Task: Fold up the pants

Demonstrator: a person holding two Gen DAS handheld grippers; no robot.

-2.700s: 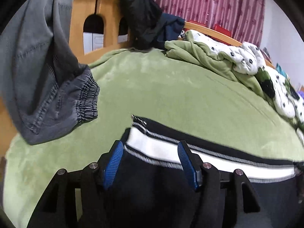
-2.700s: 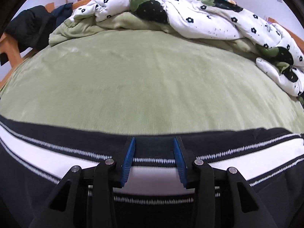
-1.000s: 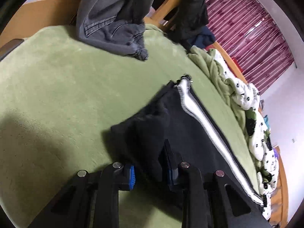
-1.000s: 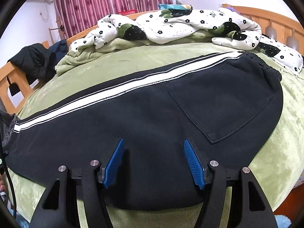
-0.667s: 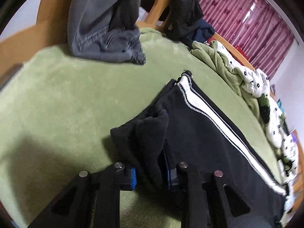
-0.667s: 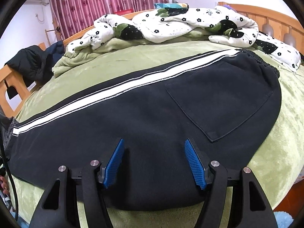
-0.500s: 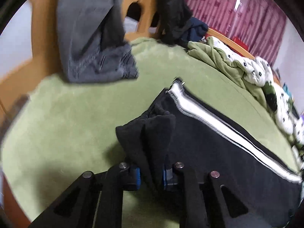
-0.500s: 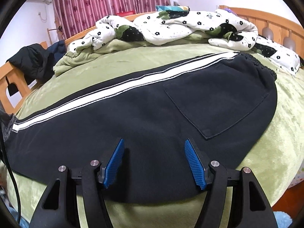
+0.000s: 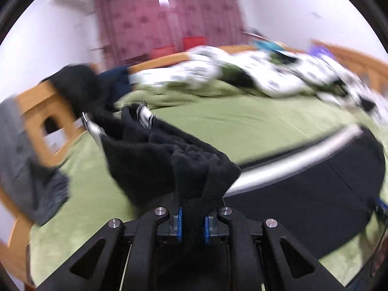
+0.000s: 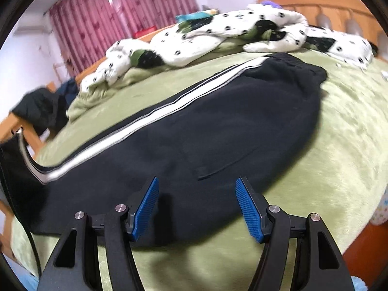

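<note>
Black pants point(image 10: 218, 126) with a white side stripe point(image 10: 155, 114) lie along the green bed. My left gripper point(image 9: 192, 223) is shut on the bunched leg end of the pants point(image 9: 194, 167) and holds it lifted above the bed; the view is blurred. The lifted leg end also shows at the left edge of the right wrist view point(image 10: 21, 160). My right gripper point(image 10: 197, 206) is open and empty, hovering over the near edge of the pants by the back pocket point(image 10: 232, 155). The waistband point(image 10: 300, 65) lies at the far right.
A green blanket point(image 10: 339, 131) covers the bed. A white spotted duvet point(image 10: 218, 38) is piled at the back. Grey jeans point(image 9: 21, 160) hang over the wooden bed frame point(image 9: 36, 111) on the left, beside dark clothes point(image 9: 80, 89). Pink curtains point(image 10: 116, 14) hang behind.
My left gripper has lifted the leg end off the bed and swung it toward the waist. My right gripper stays open and has shifted slightly right along the near edge of the pants.
</note>
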